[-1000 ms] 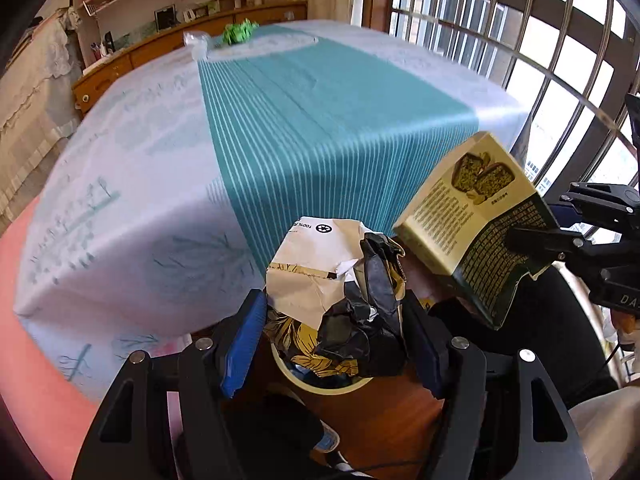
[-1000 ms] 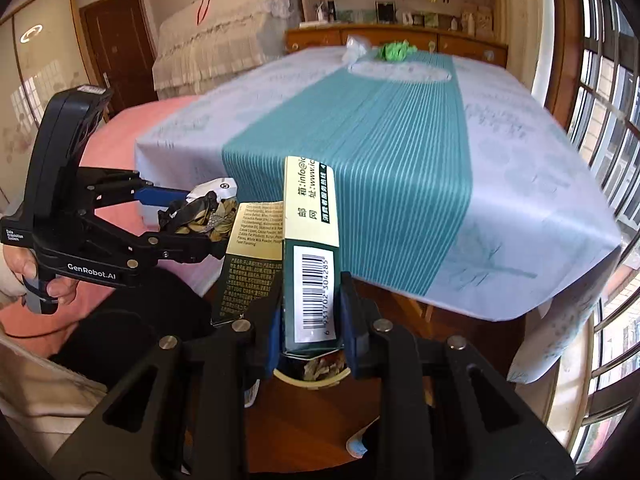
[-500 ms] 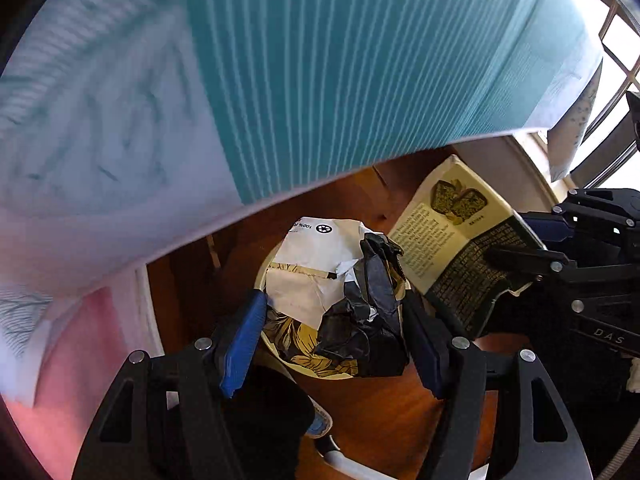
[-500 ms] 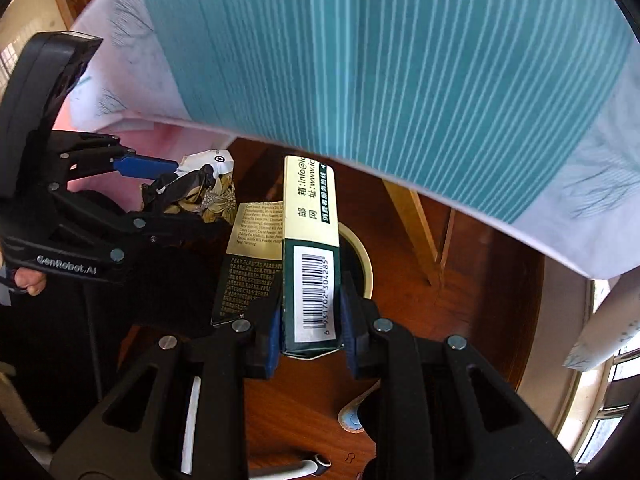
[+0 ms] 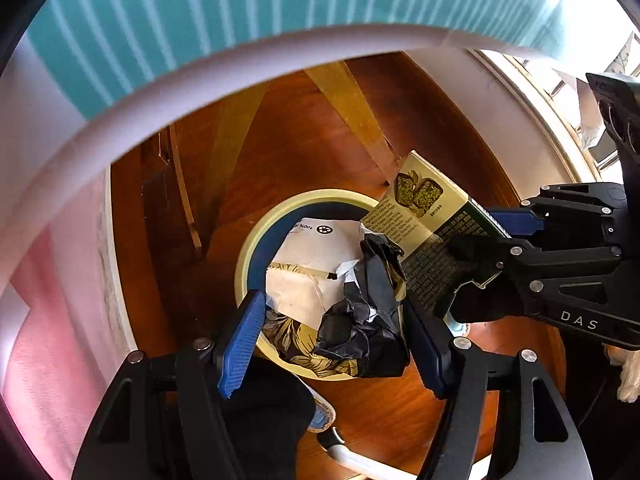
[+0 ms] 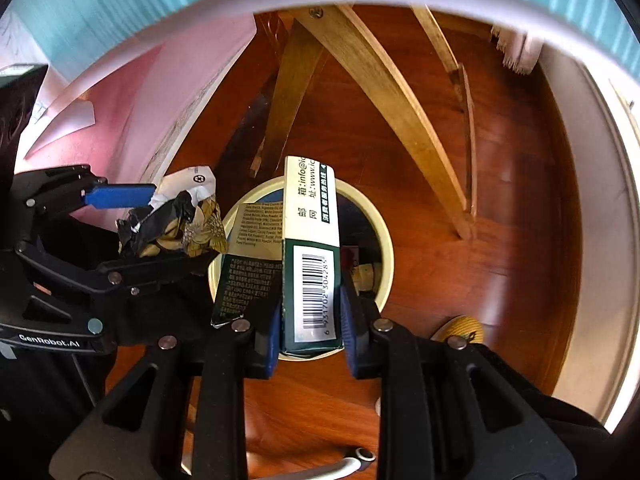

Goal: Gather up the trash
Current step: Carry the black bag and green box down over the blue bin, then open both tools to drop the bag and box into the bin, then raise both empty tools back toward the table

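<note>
My left gripper (image 5: 336,340) is shut on a crumpled wad of white, black and gold wrapper (image 5: 340,280) and holds it over a round cream-rimmed trash bin (image 5: 256,232) on the wooden floor. My right gripper (image 6: 308,328) is shut on a green and cream cardboard box (image 6: 312,248) with a barcode, held over the same bin (image 6: 384,240). The box (image 5: 424,216) and right gripper (image 5: 500,236) show at the right of the left wrist view. The wrapper (image 6: 176,220) and left gripper (image 6: 120,216) show at the left of the right wrist view.
The teal striped tablecloth edge (image 5: 240,12) hangs overhead. Wooden table legs (image 6: 380,92) stand just behind the bin. Pink bedding (image 6: 100,108) lies left. A slipper (image 6: 460,328) sits on the floor right of the bin. Some trash lies inside the bin (image 6: 364,272).
Both grippers have tilted down from the tabletop and moved under the table edge, bringing the wrapper and the box over the bin. Both stay shut on their items.
</note>
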A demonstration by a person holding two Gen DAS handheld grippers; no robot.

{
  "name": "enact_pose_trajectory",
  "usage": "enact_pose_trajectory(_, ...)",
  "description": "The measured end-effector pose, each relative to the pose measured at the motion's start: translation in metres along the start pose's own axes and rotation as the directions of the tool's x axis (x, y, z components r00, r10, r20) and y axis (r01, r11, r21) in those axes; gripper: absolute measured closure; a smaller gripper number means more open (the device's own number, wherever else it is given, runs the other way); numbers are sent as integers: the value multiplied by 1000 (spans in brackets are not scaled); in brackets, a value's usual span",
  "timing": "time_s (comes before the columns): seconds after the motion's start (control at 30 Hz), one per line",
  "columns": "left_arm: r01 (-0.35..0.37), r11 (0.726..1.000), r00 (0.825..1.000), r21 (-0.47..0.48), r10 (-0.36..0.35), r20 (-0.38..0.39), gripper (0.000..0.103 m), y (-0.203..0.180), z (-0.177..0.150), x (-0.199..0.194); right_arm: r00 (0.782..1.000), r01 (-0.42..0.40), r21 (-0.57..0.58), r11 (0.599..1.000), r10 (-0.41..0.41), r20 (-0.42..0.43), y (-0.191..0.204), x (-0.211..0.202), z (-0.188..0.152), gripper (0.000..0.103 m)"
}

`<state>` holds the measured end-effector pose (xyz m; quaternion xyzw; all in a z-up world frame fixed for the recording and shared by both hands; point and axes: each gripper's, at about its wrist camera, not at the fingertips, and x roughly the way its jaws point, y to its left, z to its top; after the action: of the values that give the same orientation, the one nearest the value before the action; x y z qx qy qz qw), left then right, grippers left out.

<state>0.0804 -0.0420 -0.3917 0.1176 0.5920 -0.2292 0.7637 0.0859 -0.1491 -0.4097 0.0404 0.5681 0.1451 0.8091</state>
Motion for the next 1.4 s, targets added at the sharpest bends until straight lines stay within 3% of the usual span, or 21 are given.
enact_pose_trajectory(0.33,6,999,999,-38,-7,-31,31,13,4,14,1000,-23,27,999,23,-6,-4,17,0,81)
enact_pose_trajectory(0.43,5,999,999,-48,-7,-40,26,14,5,13,1000,-29,24,999,29,-4,0,16,-1,81)
enact_pose_trajectory(0.47,5,999,999,-51,-7,-43,20,15,5,13,999,-37,24,999,38,-6,0,18,0,80)
enact_pose_trajectory(0.53,6,998,999,-55,-8,-40,13,15,5,13,999,-45,20,999,45,-6,1,19,1,73)
enact_pose_trajectory(0.6,17,998,999,-59,-20,-34,12,16,6,12,999,-45,16,999,45,1,2,19,0,53)
enact_pose_trajectory(0.63,22,998,999,-59,-24,-33,9,17,5,12,999,-49,15,999,49,3,2,19,0,51)
enact_pose_trajectory(1.4,5,997,1000,-73,-4,12,6,22,3,-7,997,-66,-41,997,67,37,13,4,-6,50)
